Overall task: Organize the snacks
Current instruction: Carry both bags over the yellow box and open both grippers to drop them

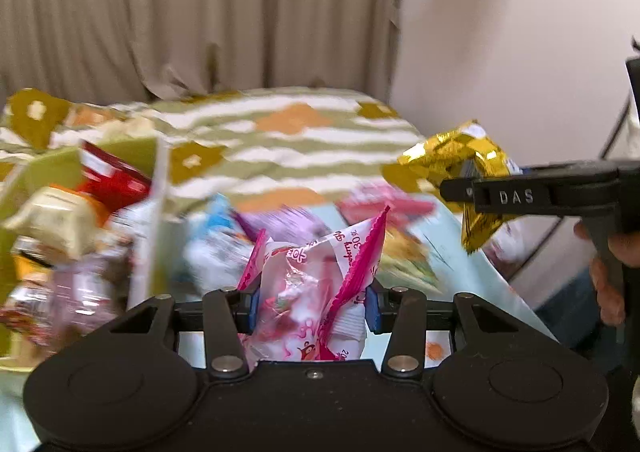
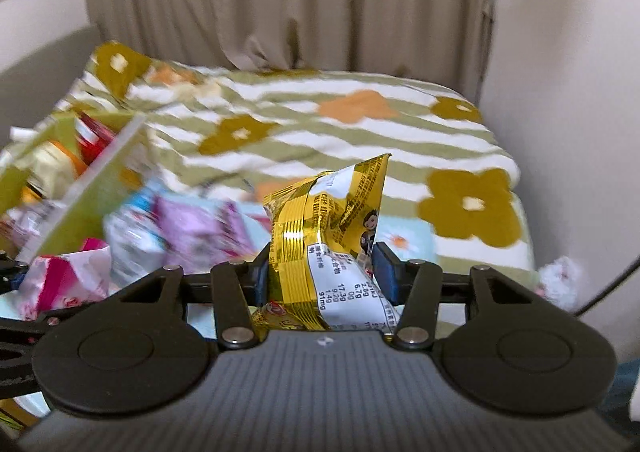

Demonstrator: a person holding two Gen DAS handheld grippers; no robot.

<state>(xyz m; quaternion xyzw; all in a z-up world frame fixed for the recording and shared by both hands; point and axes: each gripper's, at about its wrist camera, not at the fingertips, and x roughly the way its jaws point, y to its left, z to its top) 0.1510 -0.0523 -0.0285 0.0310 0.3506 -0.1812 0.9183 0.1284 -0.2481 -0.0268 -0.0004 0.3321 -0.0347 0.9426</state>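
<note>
My left gripper [image 1: 312,308] is shut on a pink and white strawberry snack packet [image 1: 316,284], held up above the bed. My right gripper [image 2: 322,276] is shut on a gold foil snack packet [image 2: 332,236], its white nutrition label facing me. In the left wrist view that gold packet [image 1: 456,168] hangs at the right, pinched by the right gripper [image 1: 460,190]. The pink packet [image 2: 64,276] also shows at the left of the right wrist view. Loose snacks [image 2: 180,228] lie blurred on the bed below both grippers.
A green box [image 1: 52,172] at the left holds several packets, one of them red [image 1: 112,180]. A flowered striped blanket [image 2: 360,124] covers the bed. Beige curtains [image 2: 280,0] hang behind, with a wall to the right. A person's hand [image 1: 608,280] grips the right tool's handle.
</note>
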